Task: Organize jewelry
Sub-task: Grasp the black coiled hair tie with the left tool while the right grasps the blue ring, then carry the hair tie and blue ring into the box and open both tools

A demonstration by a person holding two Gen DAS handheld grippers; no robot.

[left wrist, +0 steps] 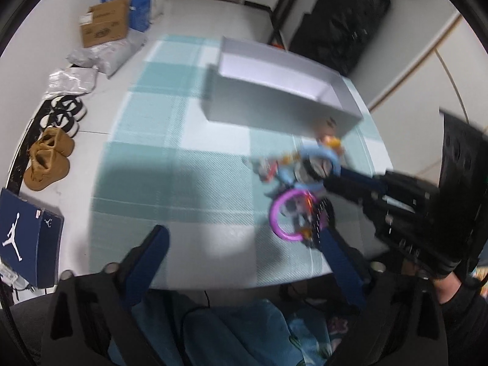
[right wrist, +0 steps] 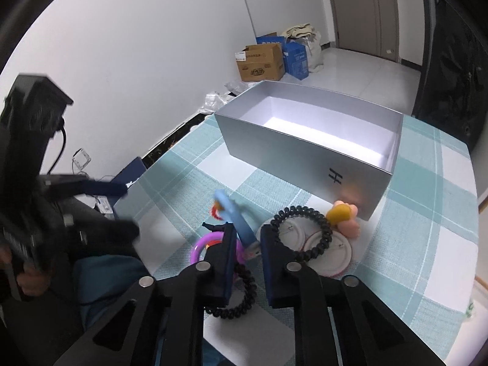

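Your right gripper [right wrist: 248,244] is clamping the blue ring [right wrist: 236,221] beside the silver box [right wrist: 292,152]; your left gripper [left wrist: 241,241] is hanging wide open, holding nothing.

Tablecloth [right wrist: 189,164] teal-white plaid — box [right wrist: 292,155] silver — ring [left wrist: 282,219] purple.

A silver box [left wrist: 283,97] sits upper centre on the checked cloth [left wrist: 170,164]; blurred jewelry [left wrist: 305,189] lies right of centre.
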